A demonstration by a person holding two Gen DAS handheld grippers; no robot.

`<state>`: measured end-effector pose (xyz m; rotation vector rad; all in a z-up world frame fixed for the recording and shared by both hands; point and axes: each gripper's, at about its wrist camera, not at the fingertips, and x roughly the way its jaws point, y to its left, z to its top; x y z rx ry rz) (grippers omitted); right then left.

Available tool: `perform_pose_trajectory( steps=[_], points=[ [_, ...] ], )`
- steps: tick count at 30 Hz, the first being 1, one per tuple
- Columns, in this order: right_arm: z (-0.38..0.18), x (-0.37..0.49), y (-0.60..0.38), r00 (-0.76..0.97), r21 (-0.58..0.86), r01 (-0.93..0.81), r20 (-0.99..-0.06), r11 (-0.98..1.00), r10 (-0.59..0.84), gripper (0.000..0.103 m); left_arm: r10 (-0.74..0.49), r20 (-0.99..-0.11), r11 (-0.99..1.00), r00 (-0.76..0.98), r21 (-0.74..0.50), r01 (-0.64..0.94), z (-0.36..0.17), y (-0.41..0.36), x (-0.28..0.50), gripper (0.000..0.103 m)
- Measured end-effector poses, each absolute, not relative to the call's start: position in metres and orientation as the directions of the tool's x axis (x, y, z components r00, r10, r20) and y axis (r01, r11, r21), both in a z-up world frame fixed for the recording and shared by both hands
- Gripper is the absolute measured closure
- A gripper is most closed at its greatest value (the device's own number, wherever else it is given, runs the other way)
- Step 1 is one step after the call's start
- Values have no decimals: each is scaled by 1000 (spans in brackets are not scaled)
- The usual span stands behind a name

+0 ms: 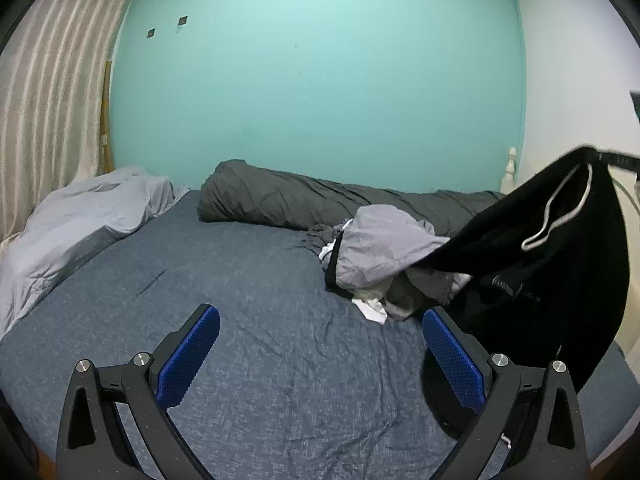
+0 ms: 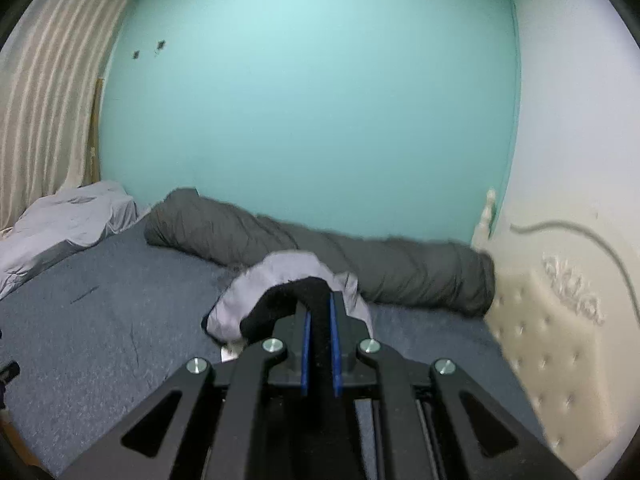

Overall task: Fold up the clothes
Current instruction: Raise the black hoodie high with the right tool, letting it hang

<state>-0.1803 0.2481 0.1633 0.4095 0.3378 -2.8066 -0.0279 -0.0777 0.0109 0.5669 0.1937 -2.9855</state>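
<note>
Right wrist view: right tool [image 2: 319,344] clamped on a fold of black garment [image 2: 280,304], blue pads pressed close with cloth between. Held high, presumably to lift the piece clear of the pile and let it hang out under its own weight.

Left wrist view: same black garment [image 1: 552,264] seen dangling at right, white drawstring [image 1: 560,216] looped down the front, lower edge trailing near the bed [image 1: 240,280]. Left tool [image 1: 320,356] wide apart, gripping nothing, poised low over bare blue sheet; judged ready to catch a free corner.

Remaining clothes pile [image 1: 380,256], grey jacket uppermost, heaped beside rolled dark duvet [image 1: 280,200]. Pale pillow [image 1: 80,220] at left. Folding not yet begun.
</note>
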Motion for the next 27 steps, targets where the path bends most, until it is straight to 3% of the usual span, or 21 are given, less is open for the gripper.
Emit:
perform_pose_trajectory(
  steps=[9, 21, 24, 27],
  points=[
    [255, -146, 233, -945, -244, 312, -178, -918, -274, 95, -66, -340, -989, -938, -104, 107, 35, -77, -18, 0],
    [344, -79, 212, -907, -282, 409, -20, -868, -421, 95, -46, -263, -988, -964, -130, 83, 88, -72, 4, 0],
    [344, -71, 208, -881, -274, 463, -37, -843, -472, 95, -35, -244, -987, -969, -145, 72, 101, -72, 11, 0],
    [318, -77, 200, -856, -266, 516, -112, -814, -506, 95, -18, -271, -987, -962, -150, 60, 91, -69, 8, 0]
  ],
)
